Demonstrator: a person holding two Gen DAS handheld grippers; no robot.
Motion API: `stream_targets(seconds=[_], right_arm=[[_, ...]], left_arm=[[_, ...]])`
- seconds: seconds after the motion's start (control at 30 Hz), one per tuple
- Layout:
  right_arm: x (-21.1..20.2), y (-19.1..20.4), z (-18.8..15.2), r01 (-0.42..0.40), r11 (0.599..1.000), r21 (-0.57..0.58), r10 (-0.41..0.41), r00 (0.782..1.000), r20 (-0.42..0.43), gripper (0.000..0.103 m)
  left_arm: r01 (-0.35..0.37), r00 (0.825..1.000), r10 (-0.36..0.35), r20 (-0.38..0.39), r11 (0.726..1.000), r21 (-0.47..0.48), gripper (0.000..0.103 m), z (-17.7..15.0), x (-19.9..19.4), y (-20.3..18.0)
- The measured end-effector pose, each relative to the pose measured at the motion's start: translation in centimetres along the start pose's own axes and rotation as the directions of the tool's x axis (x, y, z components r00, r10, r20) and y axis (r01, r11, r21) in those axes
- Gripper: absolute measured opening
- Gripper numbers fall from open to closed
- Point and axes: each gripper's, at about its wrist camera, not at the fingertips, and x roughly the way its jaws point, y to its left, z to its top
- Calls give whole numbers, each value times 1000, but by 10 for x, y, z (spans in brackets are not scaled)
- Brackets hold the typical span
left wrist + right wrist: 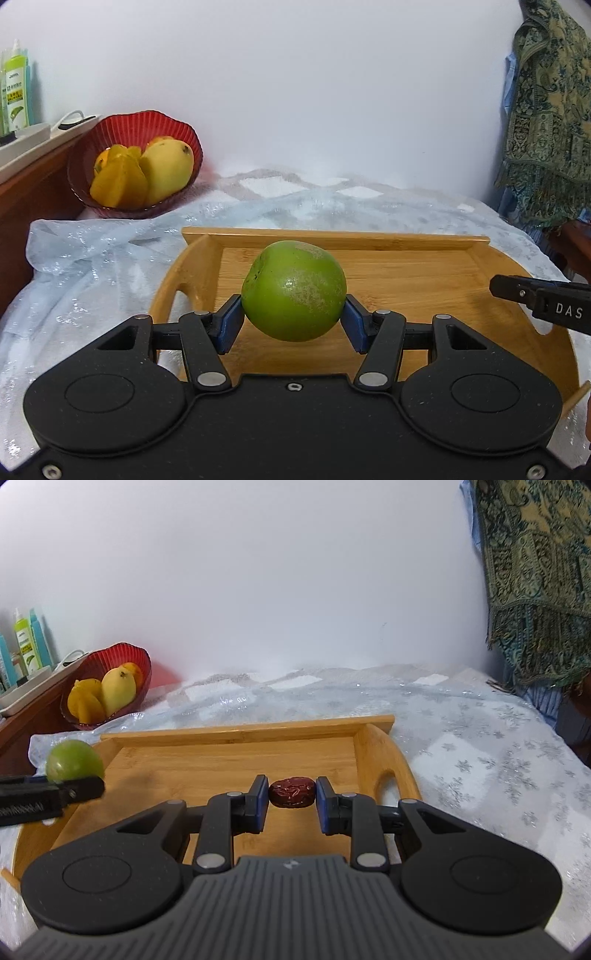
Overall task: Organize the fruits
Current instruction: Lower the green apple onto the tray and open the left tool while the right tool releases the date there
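Gripping a round green fruit between its blue pads, the left gripper holds it up above the wooden tray, jaws parted about as wide as the fruit and pressed against its two sides. The fruit's skin carries a pale, speckled patch on the side facing the camera. Just beside it, the right gripper has a small, wrinkled dark red fruit, a dried date by the look of it, pinched end to end between its own pads, jaws nearly closed. It too hangs over the tray, toward the right-hand handle cutout.

The tray sits on a pale blue, glittery cloth patterned with snowflakes. Well back at the left, against the white wall, stands a red ribbed bowl holding a yellow mango, a starfruit and something orange behind them. A shelf with a green bottle runs along the left edge, and a patterned green and gold fabric hangs at the right.
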Motion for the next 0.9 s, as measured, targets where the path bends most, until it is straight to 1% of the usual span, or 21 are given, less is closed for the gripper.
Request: stream_targets(seconds=[0.13, 0.37, 0.53, 0.9], right_arm=[[14, 2, 2, 2, 1000, 0, -2, 1000, -18, 31], [29, 2, 2, 13, 1000, 5, -13, 999, -45, 31], [33, 1, 0, 20, 1000, 12, -19, 998, -57, 32], [34, 0, 0, 25, 999, 24, -23, 998, -64, 32]], left_arm=[[-1, 1000, 2, -20, 1000, 8, 54, -5, 11, -2], [-9, 999, 9, -35, 1000, 8, 54, -8, 17, -3], [-13, 999, 13, -43, 1000, 12, 54, -9, 20, -3], [-19, 999, 20, -31, 999, 38, 55, -11, 18, -7]])
